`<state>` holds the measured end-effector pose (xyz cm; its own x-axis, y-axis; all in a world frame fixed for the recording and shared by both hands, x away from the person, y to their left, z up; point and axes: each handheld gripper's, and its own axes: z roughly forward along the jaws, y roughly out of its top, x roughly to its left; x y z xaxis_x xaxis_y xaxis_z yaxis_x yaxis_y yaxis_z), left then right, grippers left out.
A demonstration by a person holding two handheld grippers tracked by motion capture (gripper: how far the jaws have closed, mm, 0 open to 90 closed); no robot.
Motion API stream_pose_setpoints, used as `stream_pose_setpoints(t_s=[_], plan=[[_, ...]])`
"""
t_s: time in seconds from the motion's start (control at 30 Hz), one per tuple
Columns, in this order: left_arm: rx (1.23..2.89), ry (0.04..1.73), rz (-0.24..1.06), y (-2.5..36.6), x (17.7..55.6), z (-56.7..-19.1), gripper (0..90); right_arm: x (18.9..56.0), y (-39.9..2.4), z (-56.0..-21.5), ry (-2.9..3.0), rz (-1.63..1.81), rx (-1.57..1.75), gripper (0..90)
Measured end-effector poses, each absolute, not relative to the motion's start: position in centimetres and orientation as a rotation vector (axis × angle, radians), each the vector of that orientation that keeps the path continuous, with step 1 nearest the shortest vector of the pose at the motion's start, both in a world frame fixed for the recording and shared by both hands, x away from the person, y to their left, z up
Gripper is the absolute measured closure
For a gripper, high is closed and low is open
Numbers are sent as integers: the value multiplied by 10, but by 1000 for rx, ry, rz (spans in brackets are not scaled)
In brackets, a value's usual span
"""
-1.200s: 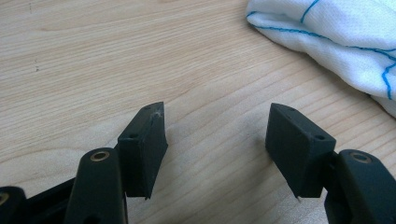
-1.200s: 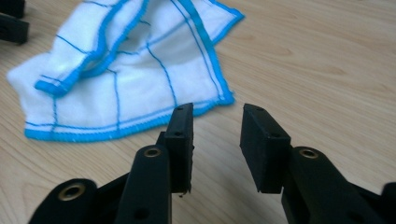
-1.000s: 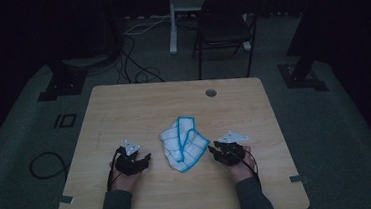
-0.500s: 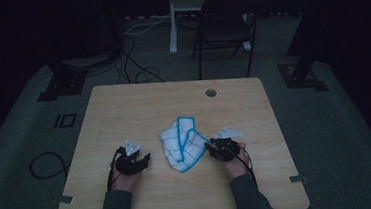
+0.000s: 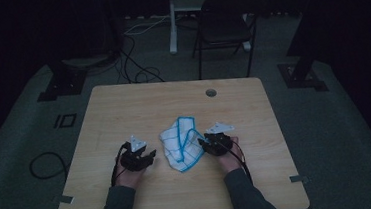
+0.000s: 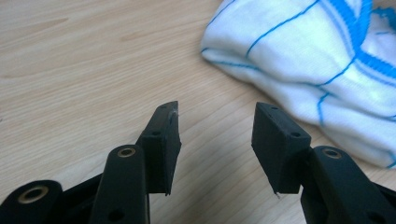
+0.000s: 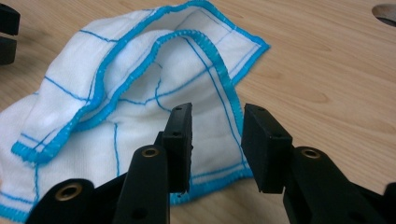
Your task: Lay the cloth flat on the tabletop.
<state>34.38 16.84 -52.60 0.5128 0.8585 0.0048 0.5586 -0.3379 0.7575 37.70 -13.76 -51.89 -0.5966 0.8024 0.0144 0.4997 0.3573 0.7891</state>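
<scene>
Since the earlier frames, the right gripper [image 5: 202, 144] has slid in toward the cloth [image 5: 181, 144], and the cloth has gone from a flatter spread to a more bunched, partly folded heap; the left gripper [image 5: 150, 155] has hardly shifted.

Left of the cloth, the left gripper rests low over the table [image 5: 123, 104]. Its jaws have just been closing a little, yet in the left gripper view they stand apart with only bare wood between them, the cloth [image 6: 299, 60] lying just beyond and to one side, untouched.

At the middle, the white cloth with blue edging lies crumpled on the table, one hemmed edge [image 7: 187, 35] curled over the layer beneath.

Right of the cloth, the right gripper [image 7: 215, 140] has its jaws apart over the near blue hem; they have just been opening, and nothing is pinched between them.

Judging by this, the folding is barely under way: one loose fold is laid over, no neat shape yet, and neither claw holds the fabric. Squaring the corners and folding again appear left to do.
</scene>
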Motion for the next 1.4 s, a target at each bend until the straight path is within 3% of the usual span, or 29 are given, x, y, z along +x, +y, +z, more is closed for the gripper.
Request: stream_pose_setpoints(t_s=[0.57, 0.77, 0.97, 1.2, 1.27, 1.4], plan=[[2067, 1076, 504, 141, 340, -526, 518, 399, -127, -517, 2260, 1131, 1128, 574], [2072, 1062, 497, 135, 339, -527, 515, 408, -121, -518, 2307, 1101, 1075, 461], [2080, 1058, 492, 133, 339, -529, 514, 418, -120, -521, 2338, 1122, 1063, 460], [2085, 1064, 487, 132, 339, -532, 514, 424, -117, -523, 2396, 1150, 991, 564], [2086, 1064, 488, 132, 339, -533, 515, 424, -117, -526, 2426, 1161, 993, 685], [2088, 1063, 486, 132, 339, -533, 515, 420, -118, -526, 2441, 1185, 989, 810]])
